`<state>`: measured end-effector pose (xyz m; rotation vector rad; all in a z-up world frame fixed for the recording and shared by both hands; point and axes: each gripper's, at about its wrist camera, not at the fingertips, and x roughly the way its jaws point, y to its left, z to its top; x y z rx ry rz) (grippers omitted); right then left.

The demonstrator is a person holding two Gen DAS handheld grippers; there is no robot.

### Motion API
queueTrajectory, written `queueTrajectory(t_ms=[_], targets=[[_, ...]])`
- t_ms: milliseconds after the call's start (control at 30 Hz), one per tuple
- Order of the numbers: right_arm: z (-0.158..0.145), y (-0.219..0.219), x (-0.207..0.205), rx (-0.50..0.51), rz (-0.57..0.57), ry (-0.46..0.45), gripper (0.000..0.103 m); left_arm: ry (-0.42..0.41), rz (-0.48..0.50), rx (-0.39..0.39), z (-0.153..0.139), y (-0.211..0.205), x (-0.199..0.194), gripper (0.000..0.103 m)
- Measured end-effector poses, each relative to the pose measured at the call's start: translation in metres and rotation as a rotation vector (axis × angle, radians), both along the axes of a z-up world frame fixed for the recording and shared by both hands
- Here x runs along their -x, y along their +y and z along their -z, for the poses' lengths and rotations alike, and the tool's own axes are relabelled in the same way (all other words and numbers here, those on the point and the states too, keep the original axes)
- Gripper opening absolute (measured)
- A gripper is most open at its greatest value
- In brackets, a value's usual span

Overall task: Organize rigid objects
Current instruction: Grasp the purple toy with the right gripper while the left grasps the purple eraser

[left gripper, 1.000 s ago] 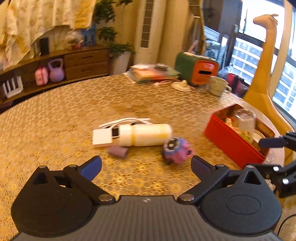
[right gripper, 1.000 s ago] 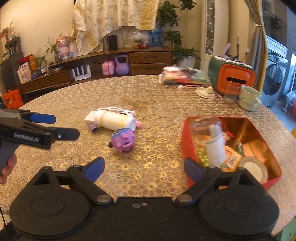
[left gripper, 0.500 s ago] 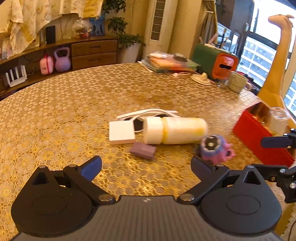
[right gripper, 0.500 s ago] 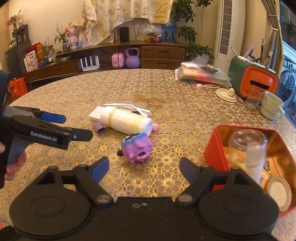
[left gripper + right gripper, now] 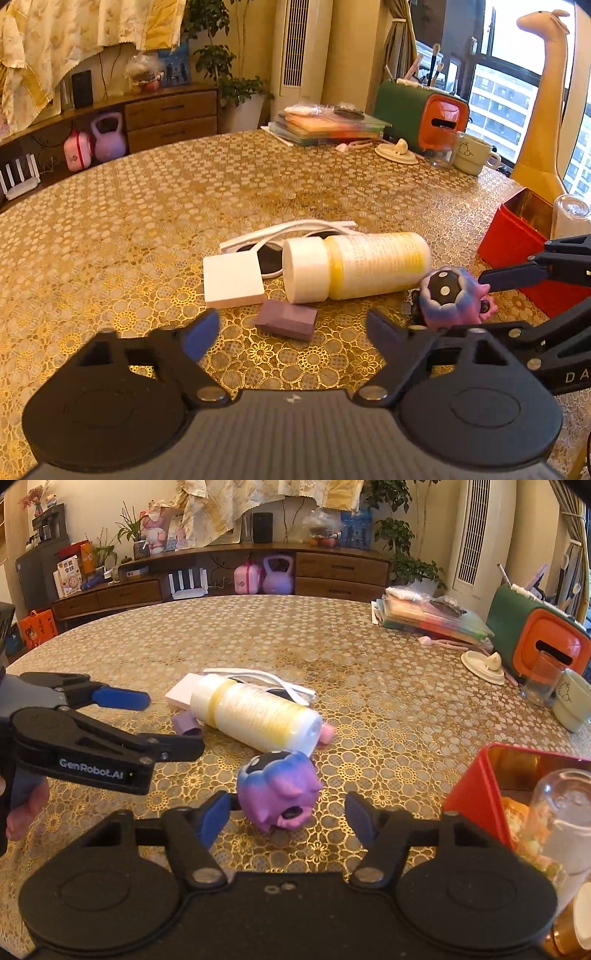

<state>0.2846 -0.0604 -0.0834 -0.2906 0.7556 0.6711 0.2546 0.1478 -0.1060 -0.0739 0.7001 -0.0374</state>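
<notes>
The purple toy (image 5: 280, 788) lies on the table (image 5: 258, 635), between the right gripper (image 5: 286, 818) fingers, which have been closing but apparently lack contact. The left gripper (image 5: 291, 334), also narrowing, remains spread and empty before the purple block (image 5: 286, 319).

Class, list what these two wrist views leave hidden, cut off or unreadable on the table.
- Sunglasses: lenses mostly hidden behind the bottle, both views.
- Red box: cut off by the right edge; contents blocked by the glass jar.
- Bottle label: print too small to read.
- Purple block: mostly hidden by the left gripper, right view.
</notes>
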Motion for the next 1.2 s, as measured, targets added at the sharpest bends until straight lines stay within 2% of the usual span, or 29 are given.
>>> queueTrajectory(t_ms=[167,233,367,433,533,633,933,1200], targets=[[0.003,0.006,-0.004,-0.007,-0.007,0.001,0.066,0.011,0.011,0.014,0.006,0.001,-0.003,0.062],[0.005,0.007,-0.004,-0.011,-0.008,0.005,0.066,0.006,0.017,0.004,0.006,-0.001,-0.003,0.06],[0.006,0.009,-0.004,-0.021,-0.01,0.004,0.06,0.002,0.015,-0.002,0.006,-0.001,-0.004,0.047],[0.006,0.01,-0.004,-0.021,-0.009,0.002,0.06,0.005,0.007,-0.001,0.005,0.0,-0.006,0.041],[0.006,0.009,-0.003,-0.022,-0.006,-0.001,0.059,0.006,0.012,0.007,0.005,-0.001,-0.006,0.041],[0.003,0.007,-0.001,-0.026,0.001,-0.01,0.052,0.009,0.015,0.0,0.004,-0.004,-0.005,0.041],[0.002,-0.004,0.011,-0.032,0.023,0.005,0.052,0.023,0.005,0.004,-0.001,-0.012,0.005,0.04],[-0.013,-0.022,0.031,-0.064,0.023,-0.014,0.052,0.022,0.017,0.008,-0.017,-0.026,0.018,0.04]])
